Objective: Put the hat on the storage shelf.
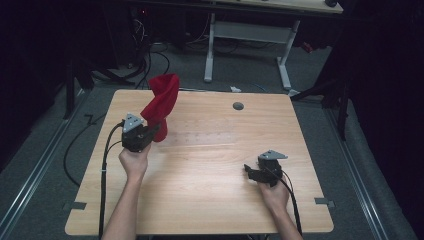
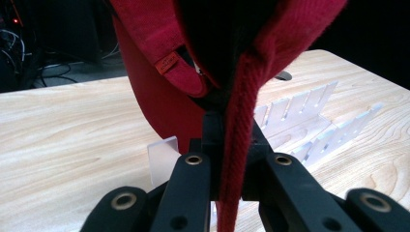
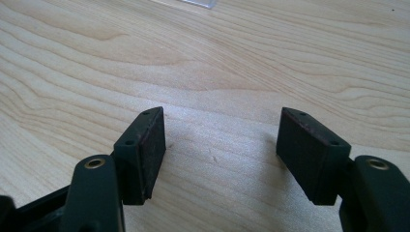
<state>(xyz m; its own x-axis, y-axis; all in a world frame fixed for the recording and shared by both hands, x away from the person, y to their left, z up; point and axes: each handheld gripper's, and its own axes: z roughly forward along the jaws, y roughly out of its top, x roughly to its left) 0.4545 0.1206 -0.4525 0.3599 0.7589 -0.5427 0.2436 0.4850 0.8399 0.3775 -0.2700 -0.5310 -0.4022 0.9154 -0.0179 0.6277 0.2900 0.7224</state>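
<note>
A red fabric item [image 1: 161, 102] with a small sewn label stands up from the left part of the wooden table [image 1: 200, 195], twisted and lifted. My left gripper [image 1: 150, 132] is shut on its lower edge. In the left gripper view a red hem [image 2: 239, 145] runs down between the closed black jaws of the left gripper [image 2: 232, 137], and the rest of the fabric [image 2: 154, 96] hangs just beyond. My right gripper [image 1: 248, 170] rests low over the table's right side. It stands open [image 3: 220, 145] with only bare wood between its pads.
A clear plastic slotted rack [image 2: 309, 121] lies on the table just behind the fabric, faint in the high view [image 1: 200, 136]. A grey cable grommet [image 1: 238, 106] sits near the far edge. Another desk's white legs [image 1: 285, 55] stand beyond.
</note>
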